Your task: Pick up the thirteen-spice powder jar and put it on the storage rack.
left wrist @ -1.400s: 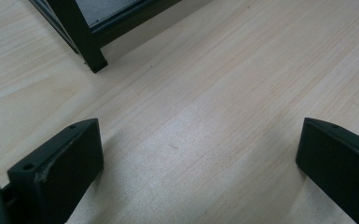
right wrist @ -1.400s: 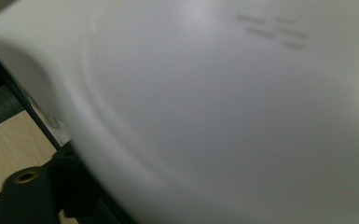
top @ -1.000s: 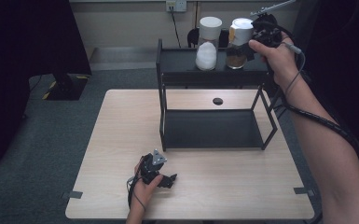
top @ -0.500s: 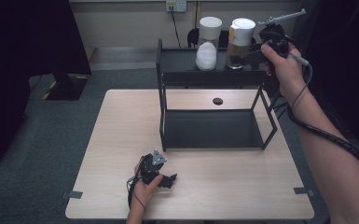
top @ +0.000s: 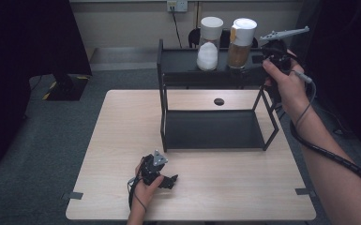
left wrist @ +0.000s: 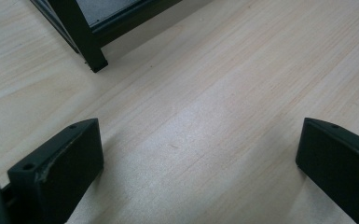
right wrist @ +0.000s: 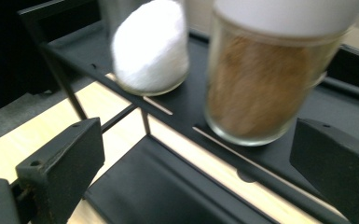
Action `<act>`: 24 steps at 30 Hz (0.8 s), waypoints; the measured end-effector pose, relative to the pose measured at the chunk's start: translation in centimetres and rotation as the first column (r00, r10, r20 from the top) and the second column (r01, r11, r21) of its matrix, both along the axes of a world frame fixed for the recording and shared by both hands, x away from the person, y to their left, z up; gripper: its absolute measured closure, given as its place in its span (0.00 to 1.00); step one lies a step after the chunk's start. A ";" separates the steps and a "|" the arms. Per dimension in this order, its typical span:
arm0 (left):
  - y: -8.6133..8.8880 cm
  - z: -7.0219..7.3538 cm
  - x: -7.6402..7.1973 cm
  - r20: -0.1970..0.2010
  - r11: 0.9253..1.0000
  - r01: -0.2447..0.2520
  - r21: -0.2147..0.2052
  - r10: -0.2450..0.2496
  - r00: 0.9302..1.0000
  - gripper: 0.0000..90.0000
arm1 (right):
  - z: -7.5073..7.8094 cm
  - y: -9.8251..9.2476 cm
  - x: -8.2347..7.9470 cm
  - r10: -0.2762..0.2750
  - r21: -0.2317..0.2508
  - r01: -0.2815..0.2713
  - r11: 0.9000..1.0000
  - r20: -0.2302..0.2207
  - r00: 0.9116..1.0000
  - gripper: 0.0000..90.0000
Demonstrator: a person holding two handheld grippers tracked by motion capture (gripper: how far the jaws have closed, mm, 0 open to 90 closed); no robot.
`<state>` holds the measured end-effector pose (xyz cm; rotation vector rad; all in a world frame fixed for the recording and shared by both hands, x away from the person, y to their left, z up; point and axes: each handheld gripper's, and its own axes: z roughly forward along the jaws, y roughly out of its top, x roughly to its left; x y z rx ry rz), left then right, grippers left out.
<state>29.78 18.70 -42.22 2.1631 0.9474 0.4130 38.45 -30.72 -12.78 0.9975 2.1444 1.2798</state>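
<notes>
**Jars on the top shelf, both grippers open**

Jars stand side by side on the top of the black shelf rack [top: 183, 63], which sits on the far half of the wooden table [top: 122, 140]. In the high view the brown jar [top: 240, 42] is at about 1 o'clock from the middle of the table. The white jar [top: 209, 43] stands just beside it, on its 9 o'clock side. Both have white lids.

The right gripper [top: 271, 57] is held up at the right end of the top shelf, at 3 o'clock from the brown jar and close to it. Its jaws are wide apart and hold nothing. They have just closed a little. In the right gripper view the brown jar [right wrist: 265, 79] sits ahead of the jaws, not between them, and the white jar [right wrist: 151, 46] is at its 9 o'clock.

The left gripper [top: 165, 180] lies low on the table near the front edge, at about 6 o'clock, well apart from the jars. In the left gripper view its jaws are wide open over bare wood, and one foot of the rack [left wrist: 91, 51] shows at 11 o'clock.
</notes>
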 end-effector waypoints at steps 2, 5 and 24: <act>0.0 0.0 0.0 0.000 1.000 0.000 0.000 0.000 1.000 0.00 | -0.4 0.0 -0.3 0.011 0.004 -0.011 1.000 -0.002 1.000 0.03; 0.0 0.0 0.0 0.000 1.000 0.000 0.000 0.000 1.000 0.00 | -1.0 -0.1 -0.9 0.024 0.019 -0.024 1.000 -0.004 1.000 0.03; 0.0 0.0 0.0 0.000 1.000 0.000 0.000 0.000 1.000 0.00 | -4.9 -0.6 -3.4 0.074 0.053 -0.073 0.996 -0.019 0.997 0.04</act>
